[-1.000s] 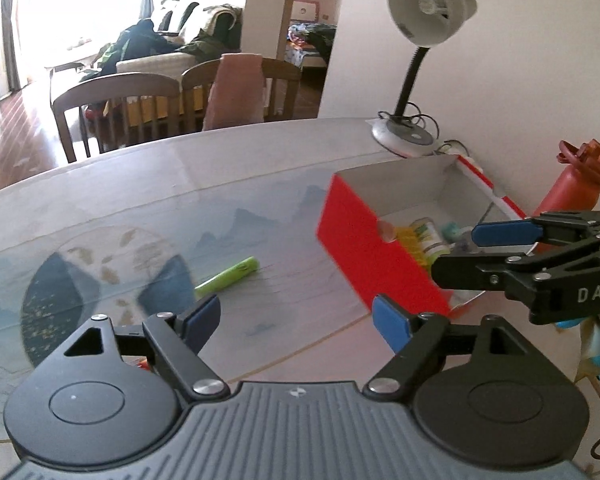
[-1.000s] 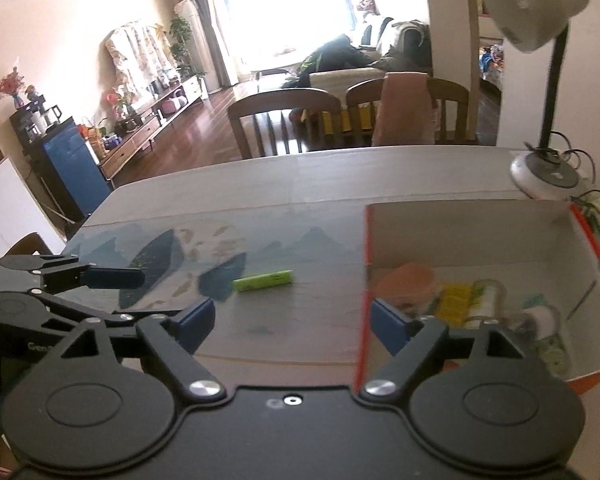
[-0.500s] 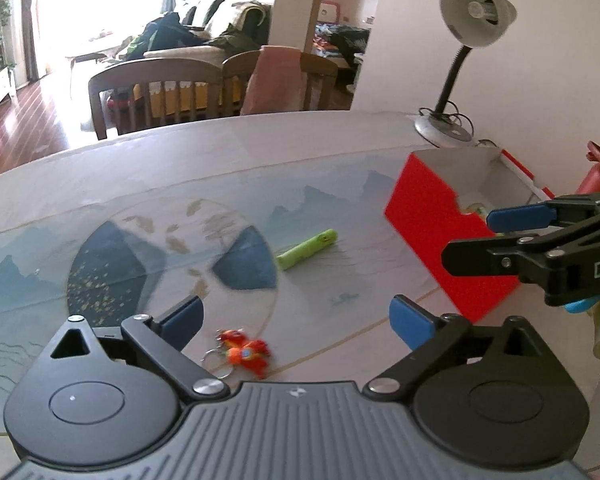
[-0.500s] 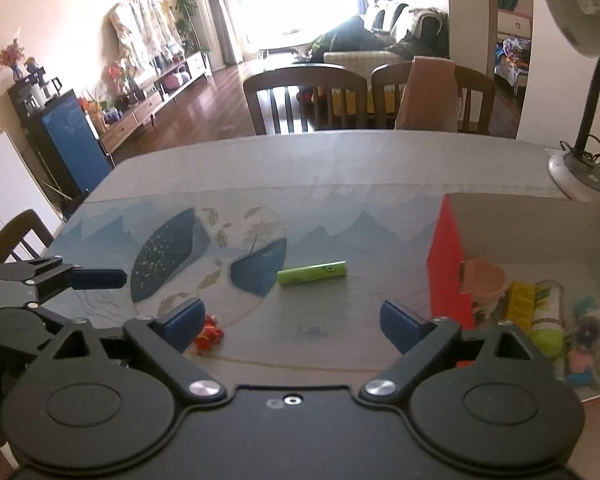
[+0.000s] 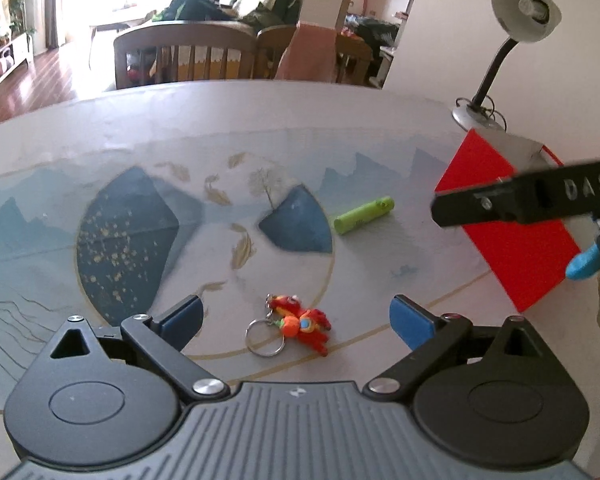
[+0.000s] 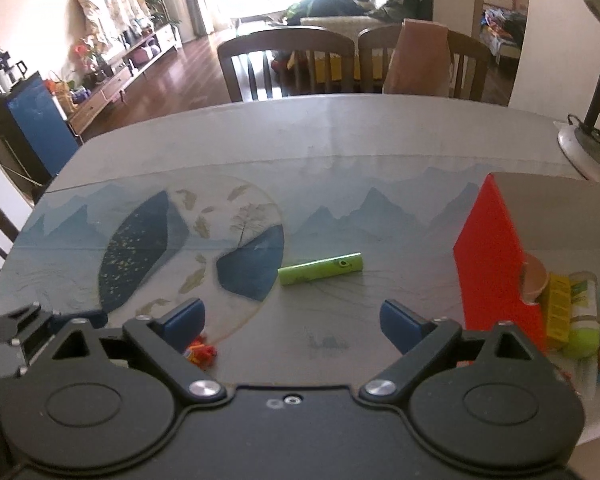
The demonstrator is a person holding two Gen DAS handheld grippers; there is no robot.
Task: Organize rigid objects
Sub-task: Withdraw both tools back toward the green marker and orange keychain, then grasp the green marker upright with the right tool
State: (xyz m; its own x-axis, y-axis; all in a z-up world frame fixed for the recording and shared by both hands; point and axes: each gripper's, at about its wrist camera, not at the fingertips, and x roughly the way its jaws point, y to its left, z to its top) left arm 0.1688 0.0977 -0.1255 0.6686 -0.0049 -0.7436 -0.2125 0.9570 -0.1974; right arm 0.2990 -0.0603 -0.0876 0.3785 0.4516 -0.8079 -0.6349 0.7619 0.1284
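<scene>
while both tools hang low over the worktop (image 5: 260,120), the left hand-held gripper (image 5: 296,316) points forward with its blue pads spread wide and nothing between them, an orange keychain (image 5: 300,322) lying on the worktop just ahead in the gap. the right hand-held gripper (image 6: 293,316) is level, jaws equally wide apart and empty, aimed toward a green tube (image 6: 320,269) lying flat mid-worktop. a red box (image 6: 496,268) holding small items sits at the right edge, near a lamp (image 5: 500,60).
</scene>
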